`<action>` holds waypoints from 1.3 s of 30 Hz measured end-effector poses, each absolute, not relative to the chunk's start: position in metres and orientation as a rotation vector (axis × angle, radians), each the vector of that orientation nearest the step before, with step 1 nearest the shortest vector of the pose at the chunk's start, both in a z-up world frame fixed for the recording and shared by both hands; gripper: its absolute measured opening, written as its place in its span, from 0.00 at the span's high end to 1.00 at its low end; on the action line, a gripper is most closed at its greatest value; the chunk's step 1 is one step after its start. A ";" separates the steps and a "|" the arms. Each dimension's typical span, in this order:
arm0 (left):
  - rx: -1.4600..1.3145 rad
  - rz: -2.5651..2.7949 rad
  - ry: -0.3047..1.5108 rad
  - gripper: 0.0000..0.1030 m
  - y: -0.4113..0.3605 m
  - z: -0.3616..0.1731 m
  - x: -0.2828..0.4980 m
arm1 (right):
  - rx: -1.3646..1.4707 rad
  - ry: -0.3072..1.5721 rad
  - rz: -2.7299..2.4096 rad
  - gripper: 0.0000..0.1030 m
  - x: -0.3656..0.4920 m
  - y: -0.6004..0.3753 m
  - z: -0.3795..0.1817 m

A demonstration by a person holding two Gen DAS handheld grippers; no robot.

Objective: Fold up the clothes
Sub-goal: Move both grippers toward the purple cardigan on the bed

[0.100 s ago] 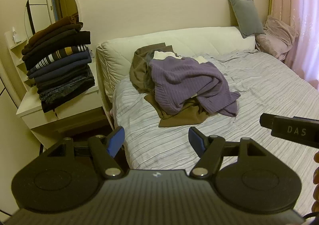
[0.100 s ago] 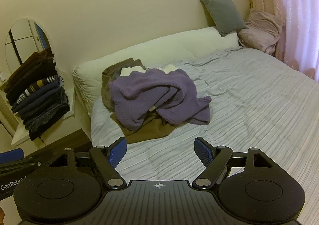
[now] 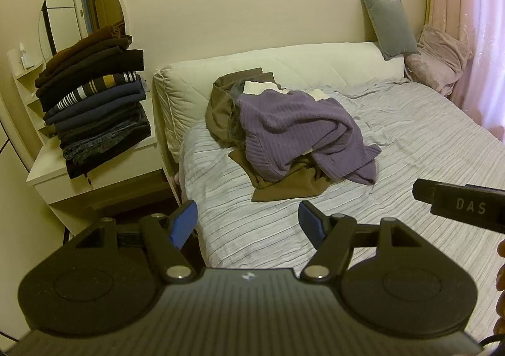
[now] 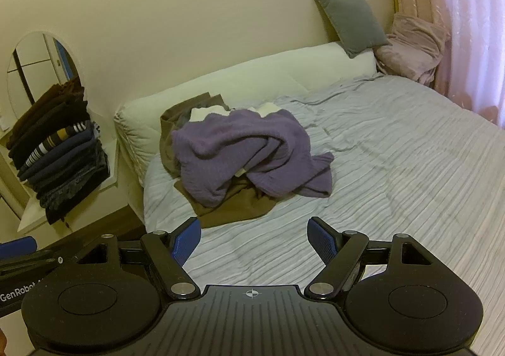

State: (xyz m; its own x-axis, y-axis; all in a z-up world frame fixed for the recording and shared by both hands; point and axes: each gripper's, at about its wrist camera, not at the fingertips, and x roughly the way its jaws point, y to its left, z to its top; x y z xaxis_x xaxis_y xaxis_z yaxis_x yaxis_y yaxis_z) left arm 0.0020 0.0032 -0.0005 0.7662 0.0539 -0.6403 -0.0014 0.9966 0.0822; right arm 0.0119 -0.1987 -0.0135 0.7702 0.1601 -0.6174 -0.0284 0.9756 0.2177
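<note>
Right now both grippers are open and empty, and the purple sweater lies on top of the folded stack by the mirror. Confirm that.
Not quite. The left gripper and right gripper are open and empty, but the purple sweater lies crumpled on the bed, on a brown garment, not on the folded stack. Both wrist views show it.

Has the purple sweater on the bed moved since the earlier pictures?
No. The purple sweater lies in the same crumpled heap on the brown garment, at the same place before the white headboard cushion in both views.
</note>
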 end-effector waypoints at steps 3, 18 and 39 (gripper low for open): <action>0.077 0.031 0.698 0.35 0.006 0.000 0.001 | 0.207 0.687 0.107 0.25 0.012 -0.196 -0.012; 0.080 0.040 0.687 0.35 0.014 0.001 -0.007 | 0.207 0.683 0.119 0.25 0.009 -0.194 -0.004; 0.080 -0.003 0.716 0.35 0.018 -0.010 0.021 | 0.208 0.697 0.073 0.25 0.031 -0.194 -0.018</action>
State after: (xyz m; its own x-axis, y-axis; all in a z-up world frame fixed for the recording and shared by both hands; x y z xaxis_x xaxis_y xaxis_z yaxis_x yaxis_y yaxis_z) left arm 0.0209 0.0182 -0.0102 0.7545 0.0246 -0.6558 0.0302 0.9969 0.0721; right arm 0.0305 -0.1943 -0.0178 0.7652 0.1360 -0.6292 0.0023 0.9768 0.2139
